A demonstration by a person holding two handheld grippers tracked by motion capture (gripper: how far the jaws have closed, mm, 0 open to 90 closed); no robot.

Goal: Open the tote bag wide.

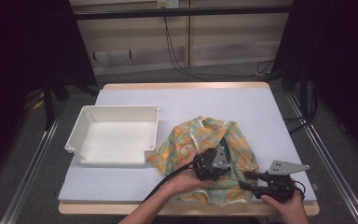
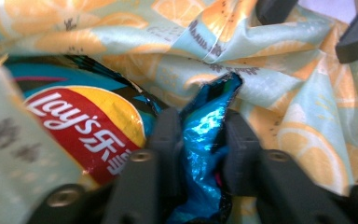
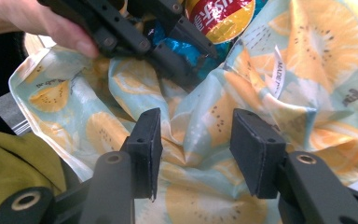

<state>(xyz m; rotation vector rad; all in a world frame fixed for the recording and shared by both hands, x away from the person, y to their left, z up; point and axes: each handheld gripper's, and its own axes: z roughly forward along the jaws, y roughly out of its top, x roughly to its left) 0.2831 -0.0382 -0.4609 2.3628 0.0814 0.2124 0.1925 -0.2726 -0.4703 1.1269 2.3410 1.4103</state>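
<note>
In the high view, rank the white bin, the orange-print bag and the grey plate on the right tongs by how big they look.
1. Orange-print bag, about level with
2. white bin; too close to rank.
3. Grey plate, clearly smallest.

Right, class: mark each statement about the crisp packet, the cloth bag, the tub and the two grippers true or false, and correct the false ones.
1. The left gripper is clamped on the blue edge of the crisp packet. True.
2. The crisp packet lies in the white tub. False: it sits inside the cloth bag, and the tub holds nothing.
3. The right gripper pinches the packet. False: its jaws stand apart over the cloth.
4. The cloth bag has an orange-slice print. True.
5. The tub is right of the bag. False: in the high view it is left.
</note>
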